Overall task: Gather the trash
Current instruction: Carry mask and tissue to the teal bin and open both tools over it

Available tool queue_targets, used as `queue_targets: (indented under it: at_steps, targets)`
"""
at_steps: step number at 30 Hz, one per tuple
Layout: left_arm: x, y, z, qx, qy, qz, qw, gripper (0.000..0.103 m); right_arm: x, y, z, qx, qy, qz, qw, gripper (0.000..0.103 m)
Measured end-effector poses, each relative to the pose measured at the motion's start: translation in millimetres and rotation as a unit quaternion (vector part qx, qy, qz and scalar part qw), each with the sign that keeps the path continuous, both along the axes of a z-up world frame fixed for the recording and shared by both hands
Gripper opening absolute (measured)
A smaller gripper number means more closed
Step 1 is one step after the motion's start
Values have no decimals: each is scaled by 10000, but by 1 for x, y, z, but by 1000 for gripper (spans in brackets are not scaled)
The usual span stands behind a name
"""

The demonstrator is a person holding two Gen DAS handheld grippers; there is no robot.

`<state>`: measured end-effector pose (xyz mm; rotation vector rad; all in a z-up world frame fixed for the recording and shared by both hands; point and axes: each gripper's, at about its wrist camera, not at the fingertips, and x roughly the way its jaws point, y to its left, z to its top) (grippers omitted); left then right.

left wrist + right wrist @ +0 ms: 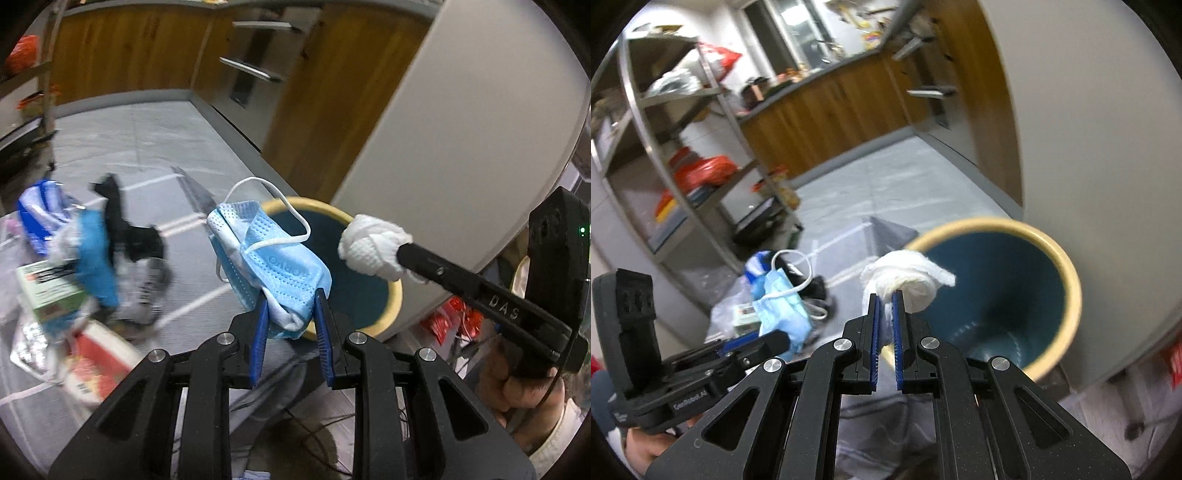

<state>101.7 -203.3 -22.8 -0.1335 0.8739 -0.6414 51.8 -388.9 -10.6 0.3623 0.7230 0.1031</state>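
- Blue face mask (275,266) pinched in the left gripper (291,314), its jaws nearly closed, above the bin (395,295) rim
- White tissue wad (905,280) clamped in the right gripper's (885,301) almost-shut jaws, over the bin
- Trash pile (85,266) on grey floor (147,147)
- Wooden cabinets (129,48), metal shelves (683,147)

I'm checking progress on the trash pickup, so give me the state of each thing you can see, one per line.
Left claw: shut on the face mask.
Face mask: crumpled, hanging from the left claw in front of the bin.
Right claw: shut on the tissue wad.
Tissue wad: balled up, held at the bin's rim.
Bin: open; nothing visible inside.
Trash pile: on the floor, uncollected.
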Motion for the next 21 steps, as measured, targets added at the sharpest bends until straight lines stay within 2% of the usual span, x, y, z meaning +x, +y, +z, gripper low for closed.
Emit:
queue_targets:
  at_steps: [9,14,17,21]
  targets:
    - [25,-61,-25,171,336,-369,9986,23,5,-30,-32,90,591,-459,9972,8]
    - [34,-70,-35,233,460,-419,9978,24,11,-29,-41,177,813,-536,9951,8]
    - [33,-73,-38,241,528,-408,9975,29,15,-28,-45,166,916,-539,9942,9]
    - [36,-72,-41,248,565,-369,9974,40,20,-26,-52,208,1088,-522,9925,18]
